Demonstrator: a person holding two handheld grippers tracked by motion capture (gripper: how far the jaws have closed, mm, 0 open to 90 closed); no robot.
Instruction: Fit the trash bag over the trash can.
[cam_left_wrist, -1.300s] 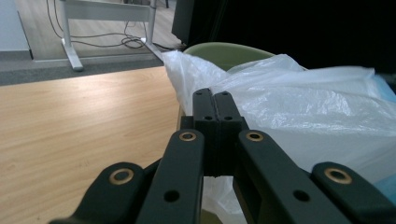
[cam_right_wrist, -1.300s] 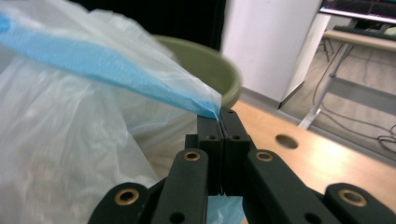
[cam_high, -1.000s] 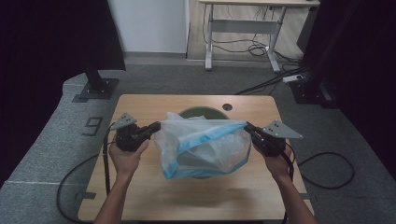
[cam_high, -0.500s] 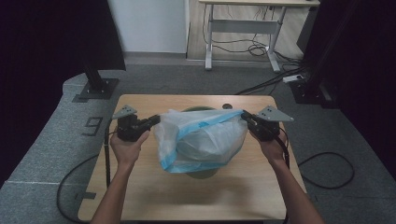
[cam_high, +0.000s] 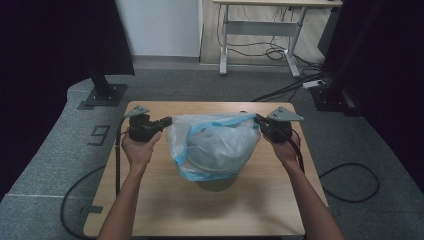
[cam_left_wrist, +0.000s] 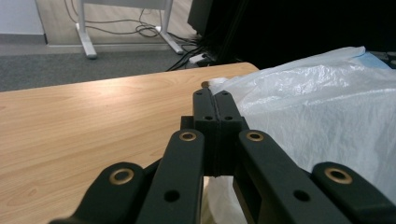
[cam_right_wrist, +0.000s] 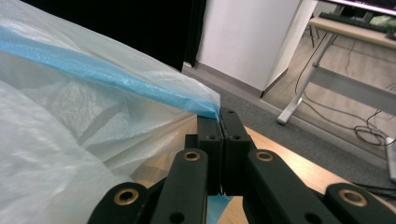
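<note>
Translucent plastic bag (cam_high: 215, 145) drapes the bin (cam_high: 216, 184) at desk (cam_high: 165, 210) centre, jaws clamped on its blue-edged rim: left gripper (cam_high: 164, 121) at nine o'clock, right gripper (cam_high: 258, 120) at three. Lower evenly, rim taut.

bag (cam_high: 215, 145): translucent white with a blue rim band;
bin (cam_high: 216, 184): dull grey-green;
table (cam_high: 165, 200): pale wood grain;
jaws: black with brass rivets
</note>
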